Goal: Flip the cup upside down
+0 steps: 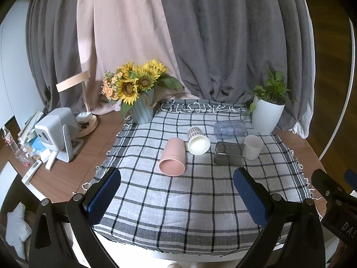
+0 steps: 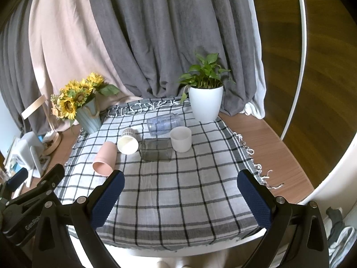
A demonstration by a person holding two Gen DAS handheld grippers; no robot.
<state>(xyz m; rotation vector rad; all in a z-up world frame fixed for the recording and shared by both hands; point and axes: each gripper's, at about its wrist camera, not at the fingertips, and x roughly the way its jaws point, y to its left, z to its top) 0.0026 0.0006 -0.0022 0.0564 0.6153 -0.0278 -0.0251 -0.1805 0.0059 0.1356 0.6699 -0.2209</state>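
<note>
While both grippers hover over the near edge of the checked cloth (image 2: 178, 201), the left gripper (image 1: 177, 197) and right gripper (image 2: 180, 198) stand released, jaws wide, holding nothing. Ahead of the right gripper, slightly right, the white cup (image 2: 180, 139) stands upright, mouth up, nearer that hand. A pink cup (image 1: 173, 159), paper cup (image 1: 198, 141), smoky glass (image 1: 228, 154) and clear jar (image 1: 229, 129) lie tipped; which cup is meant is uncertain.
</note>
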